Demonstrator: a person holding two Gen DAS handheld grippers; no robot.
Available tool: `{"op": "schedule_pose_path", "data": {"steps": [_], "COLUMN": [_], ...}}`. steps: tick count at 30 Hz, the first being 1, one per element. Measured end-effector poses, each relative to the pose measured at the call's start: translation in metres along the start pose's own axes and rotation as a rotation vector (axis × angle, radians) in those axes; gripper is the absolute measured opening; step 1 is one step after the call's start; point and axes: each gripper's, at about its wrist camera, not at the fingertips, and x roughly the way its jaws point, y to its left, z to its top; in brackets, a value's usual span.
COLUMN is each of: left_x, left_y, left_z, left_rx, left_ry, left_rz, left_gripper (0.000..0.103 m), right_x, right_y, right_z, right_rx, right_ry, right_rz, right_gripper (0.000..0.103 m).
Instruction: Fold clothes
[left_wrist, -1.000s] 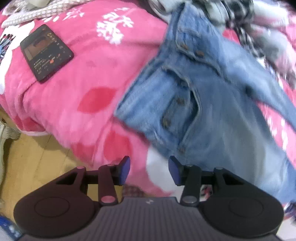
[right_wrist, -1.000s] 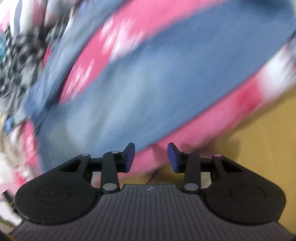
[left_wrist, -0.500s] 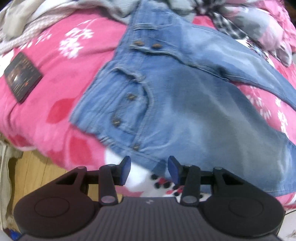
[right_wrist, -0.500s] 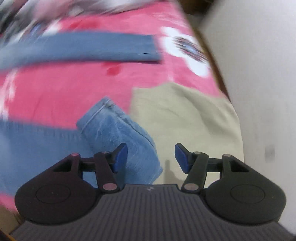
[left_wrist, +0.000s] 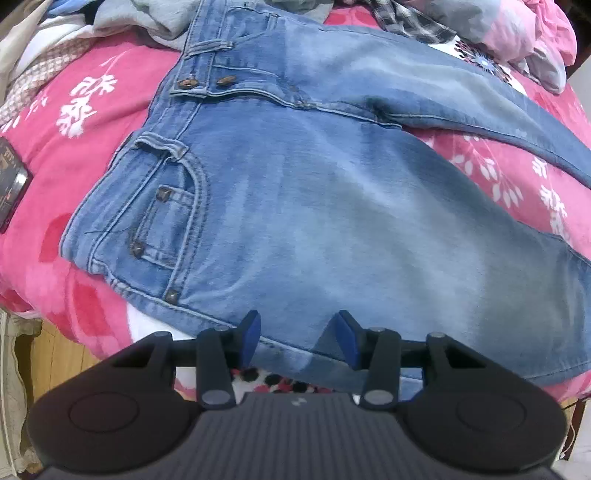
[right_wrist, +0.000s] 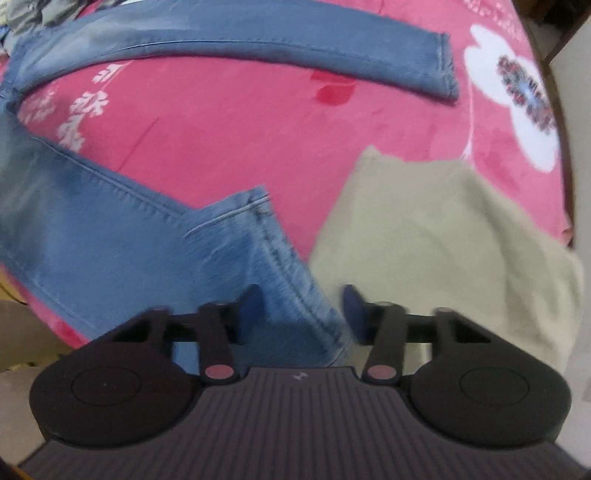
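At the far left edge of the left wrist view a dark flat device (left_wrist: 11, 184) lies on the pink floral blanket (left_wrist: 99, 122), with wooden floor (left_wrist: 62, 354) showing below the blanket's edge at lower left. A heap of other clothes (left_wrist: 147, 18) runs along the top of the frame. The jeans (left_wrist: 314, 206) fill the middle, front side up, waistband toward the left with its two metal buttons (left_wrist: 205, 82) at upper centre and the riveted pocket at centre left; one leg runs off toward the upper right and the other toward the right edge. The left gripper (left_wrist: 297, 338) sits at bottom centre with its blue pads spread apart, holding nothing, at the lower side seam of the jeans. In the right wrist view, somewhat blurred, the jeans (right_wrist: 92, 236) enter from the left: one leg stretches flat across the top of the frame to a hem at upper right, the other bends down through the centre so that its hem end lies in front of the right gripper (right_wrist: 301, 306). That gripper's pads stand apart, and the denim lies between and beneath them, unclamped. To the right a beige cloth (right_wrist: 443, 236) rests on the pink blanket (right_wrist: 229, 118), just beside the hem.
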Motion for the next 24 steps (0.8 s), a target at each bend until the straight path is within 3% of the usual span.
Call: {"op": "schedule_pose_path", "data": {"steps": [2, 5, 7, 11, 13, 15, 17, 21, 24], "left_x": [0.001, 0.002, 0.002, 0.003, 0.004, 0.004, 0.003, 0.001, -0.001], "left_y": [-0.002, -0.005, -0.006, -0.007, -0.006, -0.005, -0.004, 0.001, 0.005], "left_z": [0.000, 0.000, -0.001, -0.003, -0.003, -0.002, -0.003, -0.004, -0.006], "left_rx": [-0.003, -0.010, -0.014, -0.019, -0.023, -0.027, -0.028, -0.036, -0.051], "left_ry": [-0.001, -0.002, -0.006, -0.015, -0.018, -0.021, -0.025, -0.035, -0.042], "left_rz": [0.006, 0.016, 0.022, 0.030, 0.030, 0.027, 0.023, 0.013, 0.008], "left_gripper": [0.047, 0.047, 0.047, 0.047, 0.047, 0.047, 0.047, 0.048, 0.048], "right_x": [-0.001, -0.008, -0.025, -0.059, -0.060, -0.048, -0.041, -0.050, -0.064], "right_y": [0.003, 0.007, 0.011, 0.010, -0.001, -0.019, -0.029, -0.038, -0.029], "right_z": [-0.004, -0.012, -0.019, -0.046, -0.065, -0.085, -0.098, -0.113, -0.114], "right_rx": [-0.006, 0.025, 0.075, 0.267, 0.410, 0.584, 0.681, 0.783, 0.800], "right_ry": [0.013, 0.011, -0.044, -0.153, -0.161, -0.133, -0.136, -0.190, -0.231], "right_rz": [-0.008, -0.013, -0.056, -0.180, -0.264, -0.290, -0.345, -0.526, -0.529], "right_gripper": [0.019, 0.011, 0.010, 0.010, 0.010, 0.013, 0.020, 0.029, 0.029]}}
